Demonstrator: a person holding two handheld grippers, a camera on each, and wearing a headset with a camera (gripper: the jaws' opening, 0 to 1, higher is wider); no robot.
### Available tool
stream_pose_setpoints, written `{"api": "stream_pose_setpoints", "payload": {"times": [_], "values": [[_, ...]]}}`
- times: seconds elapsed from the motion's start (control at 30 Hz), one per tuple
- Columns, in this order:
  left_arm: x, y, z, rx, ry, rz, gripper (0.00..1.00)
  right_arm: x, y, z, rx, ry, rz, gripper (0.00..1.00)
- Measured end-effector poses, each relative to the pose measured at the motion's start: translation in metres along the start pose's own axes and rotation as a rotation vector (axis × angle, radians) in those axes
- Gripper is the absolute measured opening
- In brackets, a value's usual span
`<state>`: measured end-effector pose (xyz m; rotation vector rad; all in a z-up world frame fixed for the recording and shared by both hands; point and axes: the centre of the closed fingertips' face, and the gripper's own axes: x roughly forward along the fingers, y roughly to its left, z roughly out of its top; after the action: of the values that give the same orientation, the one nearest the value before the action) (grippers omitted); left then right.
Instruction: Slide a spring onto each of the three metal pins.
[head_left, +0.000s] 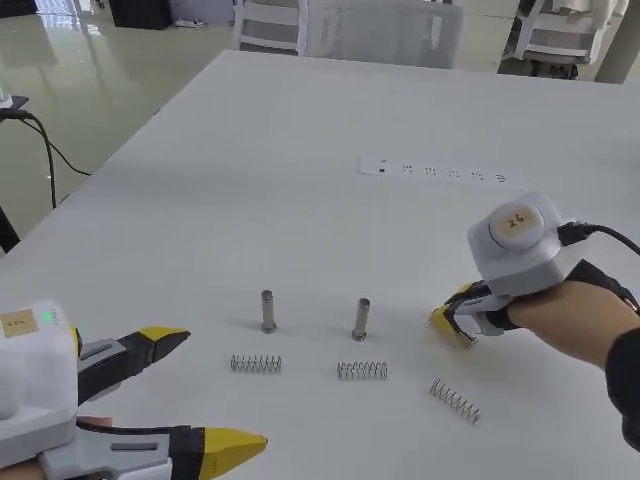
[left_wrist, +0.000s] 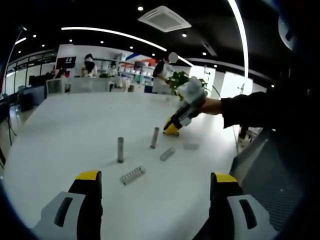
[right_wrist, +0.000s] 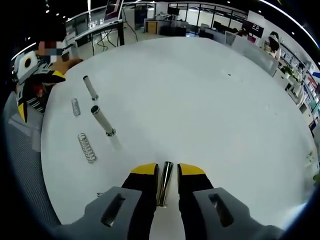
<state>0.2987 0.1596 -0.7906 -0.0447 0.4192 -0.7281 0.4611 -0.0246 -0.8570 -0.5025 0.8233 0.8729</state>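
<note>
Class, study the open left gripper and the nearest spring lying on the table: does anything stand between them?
Nothing visible does. Only bare white table lies between the left gripper and the nearest spring. The upright metal pin stands beyond the spring, not in the way.

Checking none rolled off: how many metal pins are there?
3. Two stand upright on the table: left pin, middle pin; third pin is clamped in the right gripper.

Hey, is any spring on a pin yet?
No, the left spring, middle spring and right spring lie flat on the table.
</note>
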Motion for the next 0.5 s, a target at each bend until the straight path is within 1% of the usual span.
{"api": "stream_pose_setpoints", "payload": {"times": [0.23, 0.33, 0.5], "values": [[0.0000, -0.0001, 0.0003, -0.002, -0.003, -0.001, 0.86, 0.0033, -0.0006, -0.0034, 0.017, 0.023, 0.002, 0.09], [-0.0001, -0.0002, 0.0006, -0.002, -0.005, -0.002, 0.86, 0.0042, -0.0014, -0.0044, 0.010, 0.029, 0.002, 0.08], [0.0004, -0.0006, 0.0000, -0.001, -0.001, -0.005, 0.85, 0.0041, 0.0020, -0.0042, 0.040, 0.040, 0.011, 0.06]]}}
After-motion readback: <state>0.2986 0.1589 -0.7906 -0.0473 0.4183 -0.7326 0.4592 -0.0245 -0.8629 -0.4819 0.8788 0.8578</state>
